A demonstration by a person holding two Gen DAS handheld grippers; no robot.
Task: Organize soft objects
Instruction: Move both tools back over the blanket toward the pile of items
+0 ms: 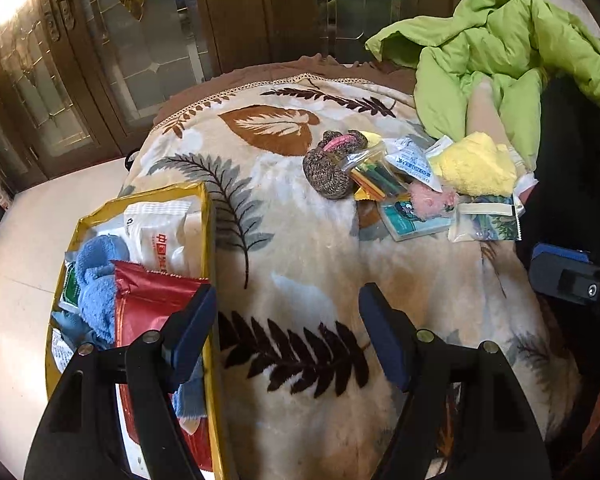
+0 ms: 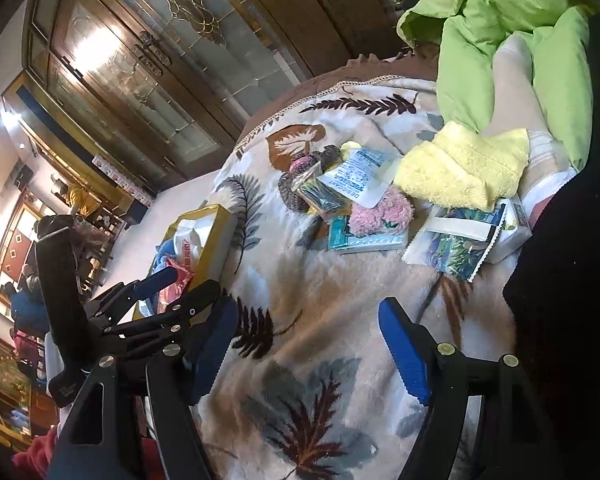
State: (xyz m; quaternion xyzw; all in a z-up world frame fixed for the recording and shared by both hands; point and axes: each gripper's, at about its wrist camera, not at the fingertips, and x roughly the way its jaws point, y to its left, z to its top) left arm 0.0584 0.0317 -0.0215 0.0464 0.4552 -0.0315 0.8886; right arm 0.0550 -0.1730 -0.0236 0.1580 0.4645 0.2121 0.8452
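A pile of small items lies on a leaf-print blanket (image 1: 300, 248): a yellow towel (image 1: 476, 168) (image 2: 460, 172), a pink fluffy piece (image 1: 432, 200) (image 2: 380, 212), a brown knitted piece (image 1: 328, 172) (image 2: 296, 192), a desiccant packet (image 1: 412, 160), a teal packet (image 1: 412, 224) and a zip bag (image 1: 484, 224). At the left stands a yellow box (image 1: 207, 240) (image 2: 216, 236) holding a blue towel (image 1: 98, 276), a red packet (image 1: 148, 304) and a white packet (image 1: 160, 232). My left gripper (image 1: 288, 332) (image 2: 180, 284) is open beside the box's right wall, holding nothing. Also open and holding nothing, my right gripper (image 2: 310, 344) hovers over the blanket, short of the pile.
A crumpled green quilt (image 1: 500, 52) (image 2: 500, 20) lies behind the pile at the far right. Dark cloth (image 2: 572, 280) fills the right edge. Wooden doors with leaded glass (image 1: 100, 60) stand beyond the blanket's far edge, with pale floor (image 1: 16, 240) to the left.
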